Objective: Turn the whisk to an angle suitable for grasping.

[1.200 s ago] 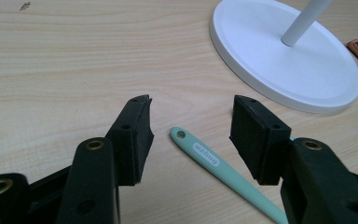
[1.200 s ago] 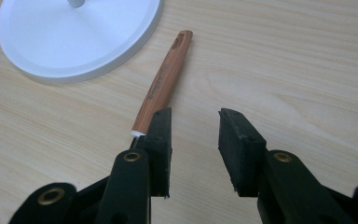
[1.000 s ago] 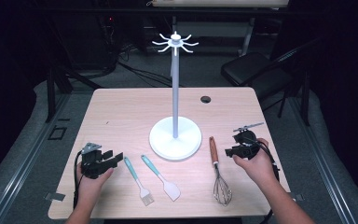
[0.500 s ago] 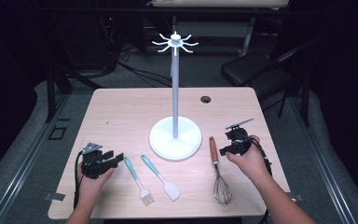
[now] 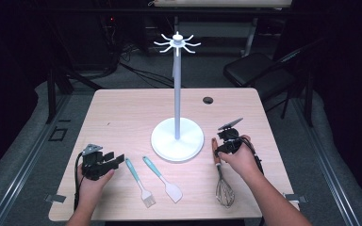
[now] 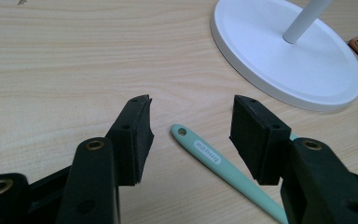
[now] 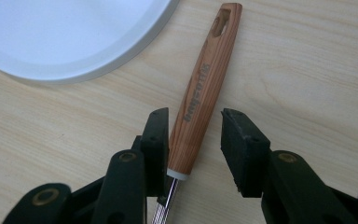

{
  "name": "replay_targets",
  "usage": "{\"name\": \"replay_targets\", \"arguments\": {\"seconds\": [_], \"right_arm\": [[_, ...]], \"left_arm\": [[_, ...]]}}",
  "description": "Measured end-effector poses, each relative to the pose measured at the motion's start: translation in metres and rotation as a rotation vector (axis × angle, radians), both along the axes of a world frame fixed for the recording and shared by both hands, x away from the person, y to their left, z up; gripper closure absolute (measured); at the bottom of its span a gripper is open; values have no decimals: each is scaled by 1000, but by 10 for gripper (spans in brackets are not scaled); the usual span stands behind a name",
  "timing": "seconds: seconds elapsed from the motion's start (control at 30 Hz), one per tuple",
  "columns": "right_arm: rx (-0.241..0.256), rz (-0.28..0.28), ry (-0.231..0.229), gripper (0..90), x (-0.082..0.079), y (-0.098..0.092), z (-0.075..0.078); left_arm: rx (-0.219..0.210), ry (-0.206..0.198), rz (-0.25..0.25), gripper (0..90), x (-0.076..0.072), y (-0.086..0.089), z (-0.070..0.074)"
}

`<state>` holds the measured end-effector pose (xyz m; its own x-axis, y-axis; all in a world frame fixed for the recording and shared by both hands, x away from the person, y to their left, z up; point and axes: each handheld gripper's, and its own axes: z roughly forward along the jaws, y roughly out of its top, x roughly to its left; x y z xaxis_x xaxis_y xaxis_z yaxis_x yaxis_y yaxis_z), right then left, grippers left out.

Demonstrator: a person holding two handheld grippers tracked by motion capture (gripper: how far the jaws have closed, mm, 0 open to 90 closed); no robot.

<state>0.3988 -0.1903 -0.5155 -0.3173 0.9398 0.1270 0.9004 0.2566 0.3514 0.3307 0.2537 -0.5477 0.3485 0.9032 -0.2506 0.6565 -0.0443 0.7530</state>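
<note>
Whisk (image 7: pixel 204 88): lies at 4 o'clock from the white stand (image 5: pixel 177 140), wooden handle toward 12.
Handling: light; handle stiff, wires springy, probably top-heavy when lifted.
Grip place: lower handle, just above the white collar.
Right gripper (image 7: pixel 193 149): jaws apart, straddling the handle, not yet closed.
Left gripper (image 6: pixel 191 135): wide open over the teal brush (image 6: pixel 223 170), holding nothing.

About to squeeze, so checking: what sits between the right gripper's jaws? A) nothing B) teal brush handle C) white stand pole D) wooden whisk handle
D: in the right gripper view the open right gripper straddles the whisk's wooden handle, not yet clamped.
</note>
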Motion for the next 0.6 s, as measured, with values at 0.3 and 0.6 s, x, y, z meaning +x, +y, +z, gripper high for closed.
{"name": "replay_targets", "arguments": {"seconds": [0.3,0.6], "right_arm": [[-8,-33,49,631,9,3,-15],[-9,-51,77,632,9,7,-21]], "left_arm": [[-3,6,-3,478,0,1,0],[2,12,-2,477,1,2,0]]}}
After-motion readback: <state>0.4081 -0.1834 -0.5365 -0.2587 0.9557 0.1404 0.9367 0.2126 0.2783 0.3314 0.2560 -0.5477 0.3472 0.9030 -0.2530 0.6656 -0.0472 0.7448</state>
